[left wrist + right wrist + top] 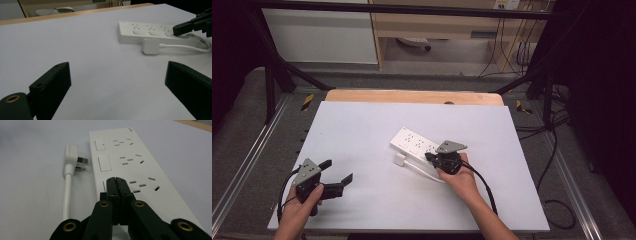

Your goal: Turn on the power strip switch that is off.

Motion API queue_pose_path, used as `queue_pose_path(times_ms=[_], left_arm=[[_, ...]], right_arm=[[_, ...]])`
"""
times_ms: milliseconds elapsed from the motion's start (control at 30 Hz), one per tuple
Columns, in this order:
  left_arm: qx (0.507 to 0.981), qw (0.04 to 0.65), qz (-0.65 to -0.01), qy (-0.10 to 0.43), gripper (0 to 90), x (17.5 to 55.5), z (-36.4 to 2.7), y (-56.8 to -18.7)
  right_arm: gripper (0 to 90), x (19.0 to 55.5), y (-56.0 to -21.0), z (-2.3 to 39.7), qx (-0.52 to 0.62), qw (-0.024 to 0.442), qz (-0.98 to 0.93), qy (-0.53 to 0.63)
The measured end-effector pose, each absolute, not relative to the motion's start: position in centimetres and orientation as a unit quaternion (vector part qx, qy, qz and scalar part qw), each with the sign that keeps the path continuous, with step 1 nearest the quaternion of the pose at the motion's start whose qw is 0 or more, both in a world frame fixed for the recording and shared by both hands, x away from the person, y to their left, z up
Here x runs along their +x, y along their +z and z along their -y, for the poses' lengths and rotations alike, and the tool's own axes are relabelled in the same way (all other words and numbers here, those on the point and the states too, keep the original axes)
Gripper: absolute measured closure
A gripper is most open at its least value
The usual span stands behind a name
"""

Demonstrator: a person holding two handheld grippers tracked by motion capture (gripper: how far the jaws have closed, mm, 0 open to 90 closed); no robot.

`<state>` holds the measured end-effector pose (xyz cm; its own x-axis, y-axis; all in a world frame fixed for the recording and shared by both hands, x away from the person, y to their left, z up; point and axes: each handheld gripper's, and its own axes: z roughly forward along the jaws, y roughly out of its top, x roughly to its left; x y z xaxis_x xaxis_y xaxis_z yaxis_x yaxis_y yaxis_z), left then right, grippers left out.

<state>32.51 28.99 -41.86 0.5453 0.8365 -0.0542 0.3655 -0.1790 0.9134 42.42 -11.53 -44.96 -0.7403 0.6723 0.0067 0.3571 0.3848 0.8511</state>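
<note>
Power strip (416,142): white, three socket groups each with a rocker switch, lying flat and diagonally on the desk (362,130) at centre frame of the high view, slightly right of middle.

Plug (399,159): white, on a white cable (424,171), lying on the desk just beside the strip's near long edge, at its lower left in the high view. In the right gripper view its metal pins point toward the strip and stand a little apart from it.

Right gripper (430,156): held by the person's right hand (460,179), right of centre in the high view. Jaws fully closed against each other, nothing between them. In the right gripper view their tips rest over the strip's nearest rocker switch, lower centre of frame; contact cannot be told for sure.

Left gripper (337,171): held by the left hand (302,205) at lower left of the high view, well apart from the strip. Jaws spread wide, holding nothing, bare desk between them.
</note>
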Motion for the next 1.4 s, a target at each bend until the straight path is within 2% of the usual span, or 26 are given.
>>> queue_pose_path(times_ms=[1200,1400], left_arm=[[0.728,0.491,-0.412,0.242,6.8,32.5,-29.1,-41.8],[0.728,0.492,-0.412,0.241,6.8,32.5,-29.1,-41.8]], right_arm=[[90.0,42.3,-43.8,11.3,0.322,0.164,-0.809,0.465],[84.0,42.2,-43.3,11.1,0.321,0.162,-0.806,0.47]])
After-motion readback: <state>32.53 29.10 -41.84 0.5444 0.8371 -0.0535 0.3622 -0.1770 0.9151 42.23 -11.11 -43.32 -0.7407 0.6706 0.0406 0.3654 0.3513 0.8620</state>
